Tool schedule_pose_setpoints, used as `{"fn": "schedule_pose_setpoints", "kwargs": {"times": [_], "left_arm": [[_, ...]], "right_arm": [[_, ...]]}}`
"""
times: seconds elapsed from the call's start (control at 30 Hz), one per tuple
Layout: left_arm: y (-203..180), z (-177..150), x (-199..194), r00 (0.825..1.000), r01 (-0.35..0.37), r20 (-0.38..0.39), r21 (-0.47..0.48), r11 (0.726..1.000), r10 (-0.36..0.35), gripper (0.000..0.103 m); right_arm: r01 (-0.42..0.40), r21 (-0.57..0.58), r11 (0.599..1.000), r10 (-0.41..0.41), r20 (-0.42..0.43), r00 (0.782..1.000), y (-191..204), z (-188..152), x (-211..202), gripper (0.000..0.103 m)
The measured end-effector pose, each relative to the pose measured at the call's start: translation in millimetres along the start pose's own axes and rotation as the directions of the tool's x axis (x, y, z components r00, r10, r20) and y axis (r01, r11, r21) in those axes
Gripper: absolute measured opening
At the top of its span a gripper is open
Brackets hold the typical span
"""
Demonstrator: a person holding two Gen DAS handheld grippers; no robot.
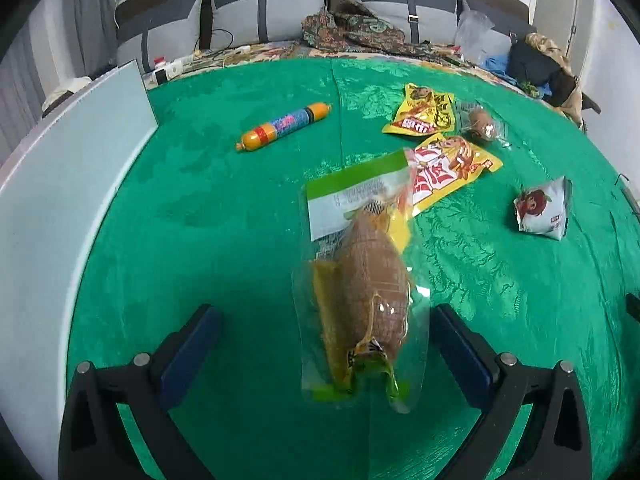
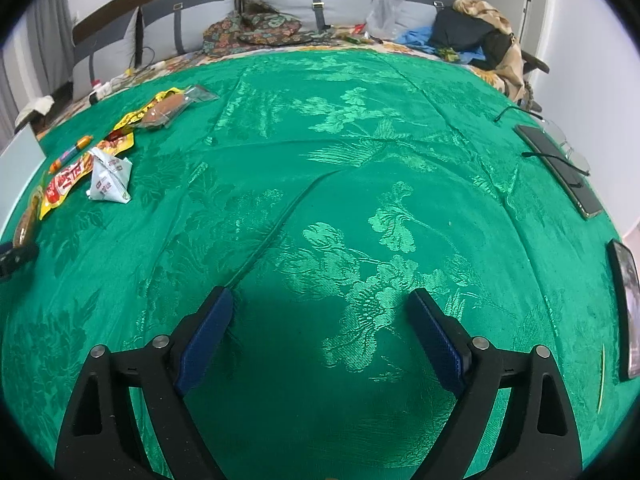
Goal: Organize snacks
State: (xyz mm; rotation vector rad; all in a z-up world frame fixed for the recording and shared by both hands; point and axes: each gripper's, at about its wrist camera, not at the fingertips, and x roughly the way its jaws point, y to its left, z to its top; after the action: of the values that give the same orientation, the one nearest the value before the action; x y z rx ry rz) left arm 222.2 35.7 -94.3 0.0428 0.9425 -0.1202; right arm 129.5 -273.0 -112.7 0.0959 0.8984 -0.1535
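My left gripper (image 1: 326,320) is open over the green cloth, and a clear packet holding a brown drumstick (image 1: 360,292) lies between its wide blue pads (image 1: 188,352) without touching either. Beyond it lie two yellow snack packs (image 1: 452,170) (image 1: 424,112), a small clear packet with a brown egg (image 1: 482,122), a white triangular pouch (image 1: 544,208) and an orange sausage stick (image 1: 286,126). My right gripper (image 2: 322,308) is open above bare cloth with nothing between its fingers. In the right wrist view the snacks sit far left, with the white pouch (image 2: 110,176) nearest.
A pale grey box wall (image 1: 60,184) stands along the table's left side. Two phones with cables (image 2: 560,168) and a framed object (image 2: 628,308) lie at the right edge. A bed with cushions, clothes and bags (image 2: 472,36) is behind the table.
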Motion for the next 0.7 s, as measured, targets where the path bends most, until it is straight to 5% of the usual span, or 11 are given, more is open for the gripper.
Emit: {"fn": "schedule_pose_setpoints", "kwargs": {"times": [0.7], "left_arm": [[1.1,-2.8,2.4,1.000,0.000,-0.003,-0.001,1.000,0.000,0.103]], "right_arm": [[0.000,0.000,1.000,0.000,0.000,1.000,-0.5,0.0,-0.5,0.092]]}}
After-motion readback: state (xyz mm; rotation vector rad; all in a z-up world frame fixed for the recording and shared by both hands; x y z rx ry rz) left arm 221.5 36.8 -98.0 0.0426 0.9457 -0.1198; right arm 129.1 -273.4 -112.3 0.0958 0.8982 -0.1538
